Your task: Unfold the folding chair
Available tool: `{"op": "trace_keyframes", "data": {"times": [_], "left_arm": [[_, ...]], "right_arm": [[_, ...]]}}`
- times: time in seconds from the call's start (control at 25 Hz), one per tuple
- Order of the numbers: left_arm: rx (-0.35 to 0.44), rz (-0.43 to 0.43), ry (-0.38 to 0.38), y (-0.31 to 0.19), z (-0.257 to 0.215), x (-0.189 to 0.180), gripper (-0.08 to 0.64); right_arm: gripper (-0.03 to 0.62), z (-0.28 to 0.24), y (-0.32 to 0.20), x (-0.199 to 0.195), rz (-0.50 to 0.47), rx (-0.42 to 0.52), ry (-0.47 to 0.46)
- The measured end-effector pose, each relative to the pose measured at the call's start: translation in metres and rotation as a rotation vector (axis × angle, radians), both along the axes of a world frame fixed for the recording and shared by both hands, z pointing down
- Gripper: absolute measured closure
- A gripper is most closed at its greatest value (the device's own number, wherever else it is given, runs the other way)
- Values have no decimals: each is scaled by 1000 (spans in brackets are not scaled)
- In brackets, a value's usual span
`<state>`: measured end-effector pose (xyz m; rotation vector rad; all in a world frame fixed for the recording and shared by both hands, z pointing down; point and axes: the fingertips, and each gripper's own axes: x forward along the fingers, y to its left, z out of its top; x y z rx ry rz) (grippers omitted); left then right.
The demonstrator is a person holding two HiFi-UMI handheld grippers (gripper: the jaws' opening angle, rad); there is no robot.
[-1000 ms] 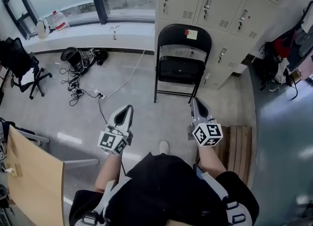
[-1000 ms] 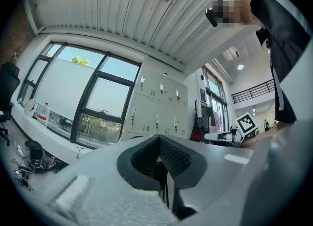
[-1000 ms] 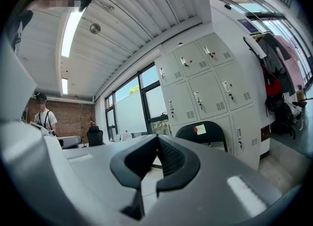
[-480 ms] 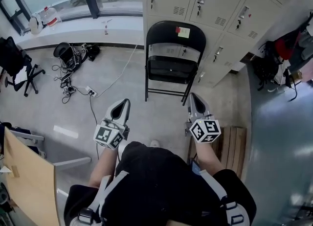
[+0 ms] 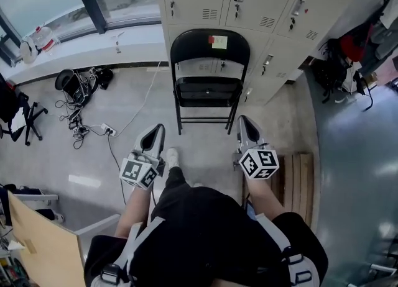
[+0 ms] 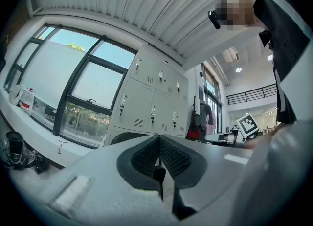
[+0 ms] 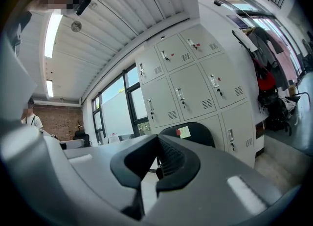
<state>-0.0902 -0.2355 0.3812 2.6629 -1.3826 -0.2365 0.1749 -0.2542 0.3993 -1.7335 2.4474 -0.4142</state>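
A black folding chair stands on its legs in front of grey lockers, with a yellow note and a red sticker on its backrest. Its seat shows below the backrest. My left gripper points at the floor just left of the chair's front legs, shut and empty. Just right of those legs my right gripper is also shut and empty. Neither touches the chair. The left gripper view shows the shut left gripper with the chair's back behind it. The right gripper view shows the shut right gripper before the chair's back.
Grey lockers rise behind the chair. A wooden pallet lies on the floor at my right. A power strip with cables lies at the left, below a window sill. Bags hang at the right. A wooden board stands at lower left.
The person has walked toward the chair, so both grippers now sit close to its front legs. Both stay shut and empty.
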Motion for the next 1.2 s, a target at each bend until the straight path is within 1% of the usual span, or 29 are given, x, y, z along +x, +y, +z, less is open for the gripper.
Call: {"op": "trace_keyframes", "data": {"times": [0.2, 0.36, 0.6, 0.72, 0.92, 1.04, 1.2], "left_arm": [[9, 38, -4, -51, 6, -4, 561], [-2, 64, -9, -97, 8, -13, 561], [-11, 103, -23, -165, 8, -29, 561], [-26, 140, -34, -194, 13, -36, 561], [-43, 208, -73, -241, 28, -45, 561], [-65, 258, -96, -262, 45, -42, 561], [-71, 313, -126, -291, 62, -35, 561]], "right_arm": [[588, 7, -42, -11, 26, -26, -3], [588, 12, -85, -28, 38, -56, -46], [588, 19, -148, -54, 56, -90, -41], [588, 30, -173, -65, 86, -127, -63], [588, 55, -202, -78, 147, -207, -89], [588, 72, -209, -80, 191, -257, -92], [588, 92, -227, -82, 249, -309, -110]]}}
